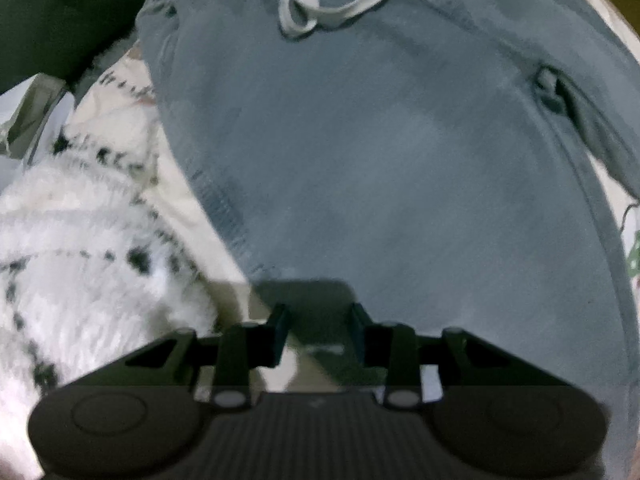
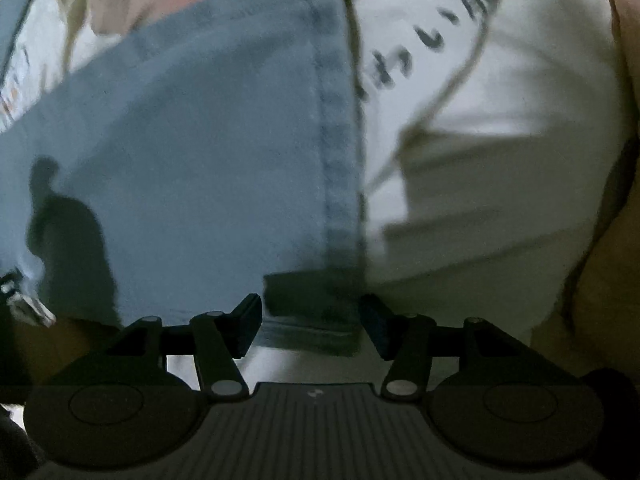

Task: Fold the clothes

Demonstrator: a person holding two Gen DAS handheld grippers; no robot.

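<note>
Grey-blue shorts (image 1: 380, 160) lie spread on a light sheet, with a pale drawstring (image 1: 320, 4) at the waistband at the top and a side pocket (image 1: 560, 96) at the right. My left gripper (image 1: 320, 326) is open at the near hem of a leg, with the cloth edge between its fingers. In the right wrist view the same shorts (image 2: 200, 140) show a stitched hem (image 2: 340, 140) running down to my right gripper (image 2: 312, 324). That gripper is open, with the hem corner lying between its fingers.
A fluffy white garment with dark stitching (image 1: 80, 240) lies left of the shorts. A dark cloth (image 1: 60, 12) is at the top left. A white printed sheet with dark lettering (image 2: 500, 100) lies under and to the right of the shorts.
</note>
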